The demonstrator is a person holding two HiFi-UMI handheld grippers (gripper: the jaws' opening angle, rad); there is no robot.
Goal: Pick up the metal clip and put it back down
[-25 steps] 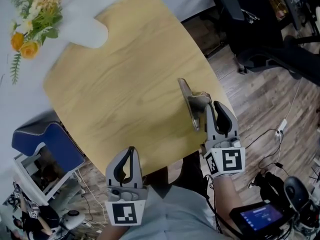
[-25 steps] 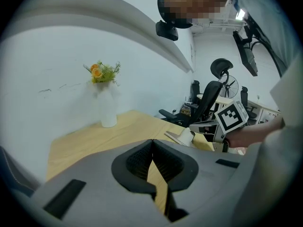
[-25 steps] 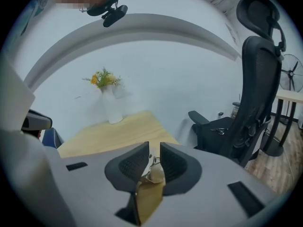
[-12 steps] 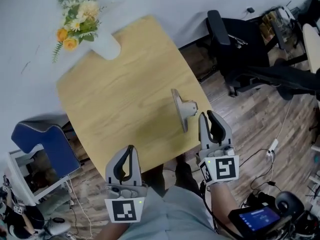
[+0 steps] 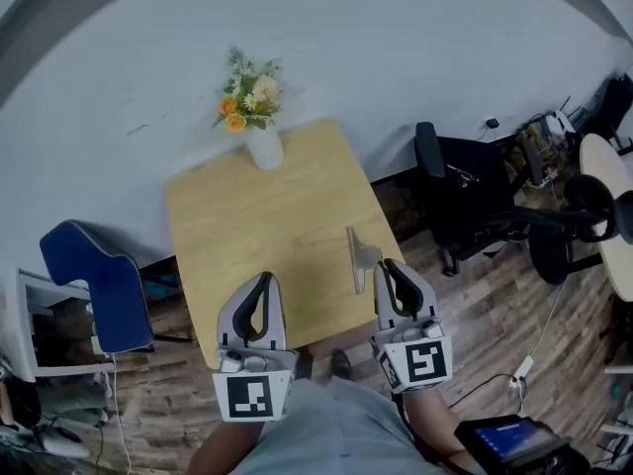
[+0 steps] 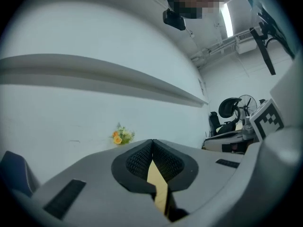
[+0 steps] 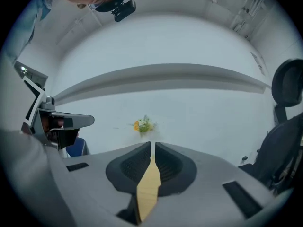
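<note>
The metal clip is a grey bent piece lying on the wooden table, near its right front edge. Just to the near right of the clip is my right gripper, shut with nothing in it and not touching the clip. My left gripper hangs over the table's front edge, also shut and empty. In the left gripper view the pads meet at the tip of my left gripper. The right gripper view shows my right gripper shut, with only table wood between the pads. Neither gripper view shows the clip.
A white vase of yellow flowers stands at the table's far edge against the wall. A blue chair is left of the table and a black office chair is on its right. Wooden floor surrounds the table.
The head view has pulled up and back, so the table looks much smaller and farther. The clip stays lying on the table. Both grippers remain shut and empty.
</note>
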